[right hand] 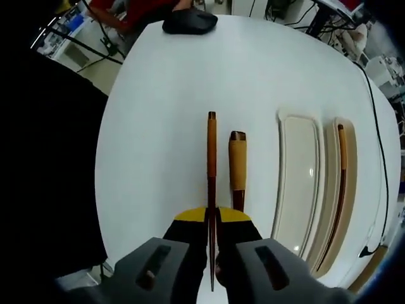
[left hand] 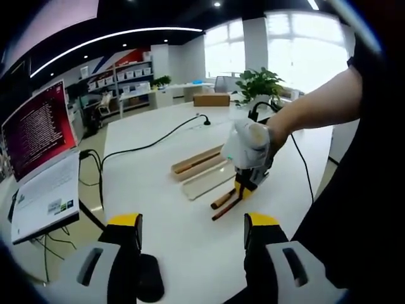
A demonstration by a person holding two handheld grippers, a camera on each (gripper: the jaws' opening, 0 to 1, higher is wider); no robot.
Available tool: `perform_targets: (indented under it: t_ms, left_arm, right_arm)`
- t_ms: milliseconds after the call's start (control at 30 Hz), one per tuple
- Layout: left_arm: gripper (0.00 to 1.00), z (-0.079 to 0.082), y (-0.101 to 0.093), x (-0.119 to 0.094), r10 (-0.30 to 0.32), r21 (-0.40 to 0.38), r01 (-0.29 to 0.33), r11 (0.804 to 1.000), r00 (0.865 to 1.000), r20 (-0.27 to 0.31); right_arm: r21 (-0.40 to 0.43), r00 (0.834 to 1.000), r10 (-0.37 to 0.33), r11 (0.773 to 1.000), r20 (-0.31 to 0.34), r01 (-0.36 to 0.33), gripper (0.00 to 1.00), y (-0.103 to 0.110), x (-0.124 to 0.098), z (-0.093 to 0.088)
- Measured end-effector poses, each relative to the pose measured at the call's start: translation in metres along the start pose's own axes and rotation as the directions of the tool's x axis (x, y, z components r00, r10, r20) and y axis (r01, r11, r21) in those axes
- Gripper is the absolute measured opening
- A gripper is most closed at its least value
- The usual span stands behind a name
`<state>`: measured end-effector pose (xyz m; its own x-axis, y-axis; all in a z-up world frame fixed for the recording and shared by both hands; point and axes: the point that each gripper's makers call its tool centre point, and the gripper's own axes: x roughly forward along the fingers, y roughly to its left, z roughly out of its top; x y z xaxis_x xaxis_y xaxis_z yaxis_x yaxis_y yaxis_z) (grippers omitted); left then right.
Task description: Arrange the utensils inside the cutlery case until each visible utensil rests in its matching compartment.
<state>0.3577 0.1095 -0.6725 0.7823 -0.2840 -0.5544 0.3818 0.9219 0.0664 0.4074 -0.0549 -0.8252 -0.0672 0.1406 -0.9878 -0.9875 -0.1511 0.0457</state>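
Note:
My right gripper is shut on a long brown chopstick that lies on the white table, pointing away from the jaws. Just right of it lies a utensil with a light wooden handle. Further right is the cutlery case: a cream compartment with nothing in it, and a tan compartment holding another brown chopstick. In the left gripper view, the right gripper, in a gloved hand, is down on the two utensils beside the case. My left gripper stands open, well short of them.
An open laptop sits at the left table edge, with a black mouse by my left jaw and a black cable running across the table. A potted plant and a cardboard box stand at the far end.

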Motion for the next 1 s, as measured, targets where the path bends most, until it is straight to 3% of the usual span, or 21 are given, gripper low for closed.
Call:
perform_targets:
  t_ms: [200, 1000]
  left_arm:
    - [0.67, 0.0033, -0.0008, 0.0027, -0.003, 0.004, 0.003, 1.000, 1.000, 0.001]
    - [0.67, 0.0037, 0.0005, 0.0053, -0.012, 0.021, 0.012, 1.000, 1.000, -0.019]
  right_arm:
    - [0.027, 1.000, 0.006, 1.000, 0.015, -0.006, 0.00, -0.0006, 0.0000, 0.0000]
    - [0.006, 1.000, -0.001, 1.000, 0.024, 0.001, 0.00, 0.0004, 0.0001, -0.0001]
